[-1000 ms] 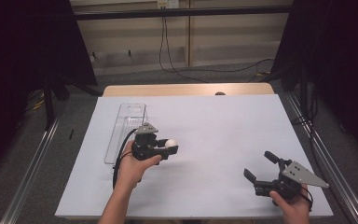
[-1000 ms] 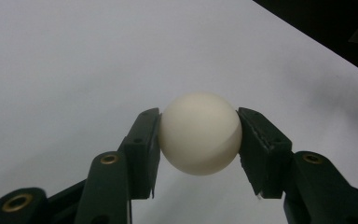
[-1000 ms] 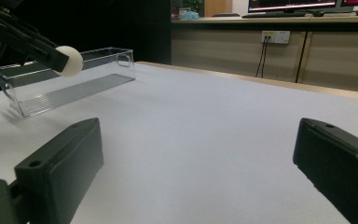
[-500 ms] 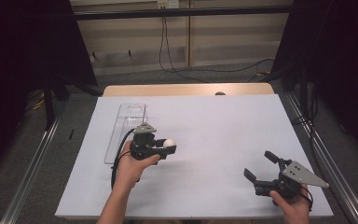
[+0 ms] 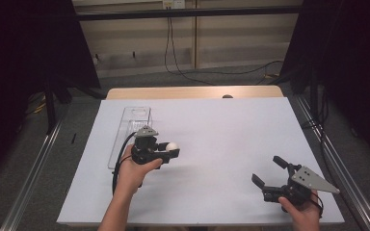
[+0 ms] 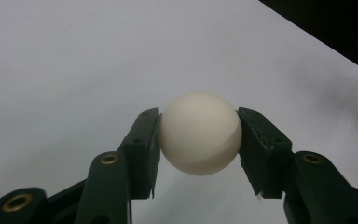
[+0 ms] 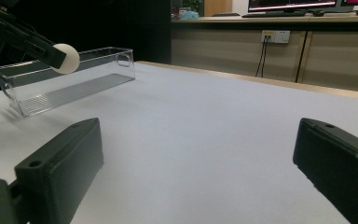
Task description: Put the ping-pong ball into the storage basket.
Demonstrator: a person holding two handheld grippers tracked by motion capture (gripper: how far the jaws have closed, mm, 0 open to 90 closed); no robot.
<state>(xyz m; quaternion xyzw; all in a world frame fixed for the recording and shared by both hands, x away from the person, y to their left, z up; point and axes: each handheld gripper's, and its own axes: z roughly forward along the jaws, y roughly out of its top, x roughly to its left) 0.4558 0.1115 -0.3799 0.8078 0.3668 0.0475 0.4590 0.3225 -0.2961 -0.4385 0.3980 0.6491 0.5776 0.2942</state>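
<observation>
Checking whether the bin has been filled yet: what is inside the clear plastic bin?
The clear bin looks empty: its ribbed floor shows bare in the right gripper view. The left gripper, holding the white ball, hides part of one end.

Table (image 5: 212, 125) carries clear bin (image 5: 131, 134), lengthwise along left part, far end toward back edge. Left tool (image 5: 169, 153) above table just right of bin's near half, ball (image 5: 172, 147) between its jaws, clear of surface. Right tool (image 5: 266, 172) near front right corner of table, well apart from bin and ball. From right tool view: bin at far left, ball in front of bin's wall.
</observation>
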